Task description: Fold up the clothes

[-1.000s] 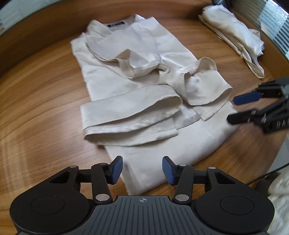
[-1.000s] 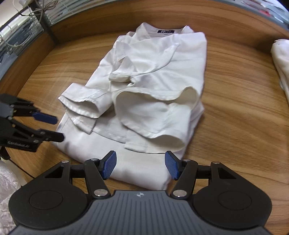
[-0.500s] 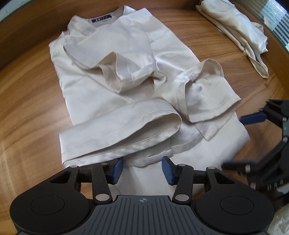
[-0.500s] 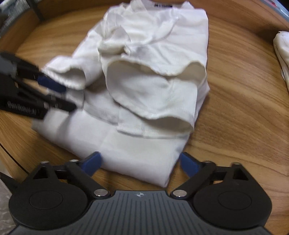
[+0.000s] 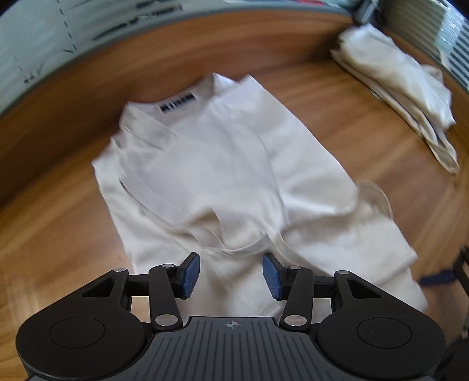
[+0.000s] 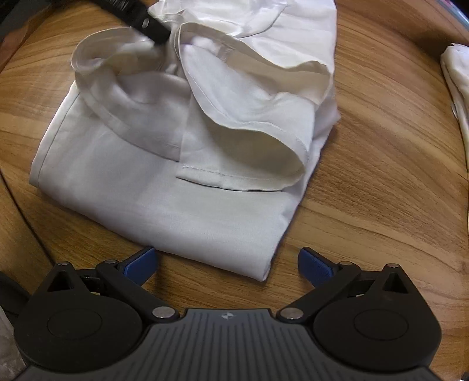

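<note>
A white shirt (image 5: 228,175) lies partly folded on the wooden table (image 5: 52,205), collar label at the far end, both sleeves bunched across its body. My left gripper (image 5: 231,275) hovers open over the shirt's middle, with cloth below its blue pads and nothing pinched; the picture is blurred. One black finger (image 6: 152,27) of it shows in the right wrist view, at the cuff of the left sleeve (image 6: 96,67). My right gripper (image 6: 228,263) stands wide open low over the shirt's (image 6: 164,202) near hem, with the folded corner (image 6: 261,269) between its pads, untouched.
A second pale garment (image 5: 404,96) lies folded at the table's far right, its edge also in the right wrist view (image 6: 457,88). A window with blinds (image 5: 451,49) runs behind it. Bare wood (image 6: 381,152) surrounds the shirt. The table's near edge curves at the lower left (image 6: 17,211).
My left gripper has travelled from the shirt's hem over its sleeves toward the middle. My right gripper has opened wide and sunk toward the hem corner.
</note>
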{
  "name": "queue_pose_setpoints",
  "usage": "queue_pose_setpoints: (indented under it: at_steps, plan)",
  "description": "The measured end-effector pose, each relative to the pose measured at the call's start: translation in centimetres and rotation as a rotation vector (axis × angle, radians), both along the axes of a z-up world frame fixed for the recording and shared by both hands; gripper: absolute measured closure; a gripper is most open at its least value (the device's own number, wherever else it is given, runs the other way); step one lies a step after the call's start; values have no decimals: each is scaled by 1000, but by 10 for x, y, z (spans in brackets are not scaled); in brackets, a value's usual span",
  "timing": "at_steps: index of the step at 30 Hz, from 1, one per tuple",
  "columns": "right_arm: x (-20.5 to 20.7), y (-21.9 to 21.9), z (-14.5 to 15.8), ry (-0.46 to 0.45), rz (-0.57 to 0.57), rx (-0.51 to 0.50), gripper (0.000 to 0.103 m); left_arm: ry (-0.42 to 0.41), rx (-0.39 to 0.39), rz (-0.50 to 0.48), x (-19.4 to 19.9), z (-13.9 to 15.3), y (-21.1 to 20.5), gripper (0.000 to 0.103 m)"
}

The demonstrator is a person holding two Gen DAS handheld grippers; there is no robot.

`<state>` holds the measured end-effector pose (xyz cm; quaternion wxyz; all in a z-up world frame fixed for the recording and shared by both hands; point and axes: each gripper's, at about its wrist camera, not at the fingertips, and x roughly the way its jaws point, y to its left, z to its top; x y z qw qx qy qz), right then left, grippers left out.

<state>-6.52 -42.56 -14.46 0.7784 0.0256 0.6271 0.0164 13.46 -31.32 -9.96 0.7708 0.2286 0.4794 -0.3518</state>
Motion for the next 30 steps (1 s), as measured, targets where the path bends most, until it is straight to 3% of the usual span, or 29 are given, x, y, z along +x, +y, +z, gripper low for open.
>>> queue_pose_setpoints:
  at_steps: [8,17,23,25,27,30]
  plan:
    - [-3,-12,12,-42,-63,-11,0,36,-37,61,20,20,12,44]
    - [7,-24,25,-120,-134,-13,0,86,-33,29,-23,23,41,39]
    - [15,-20,24,-198,-63,-47,1,117,-5,-3,-57,12,57,39]
    - [17,-15,28,-226,-11,-46,6,133,13,-3,-65,5,61,40]
    - [20,-10,32,-252,41,-47,20,159,21,9,-70,-3,66,40]
    - [24,-2,34,-262,111,-49,27,192,31,26,-72,-13,72,42]
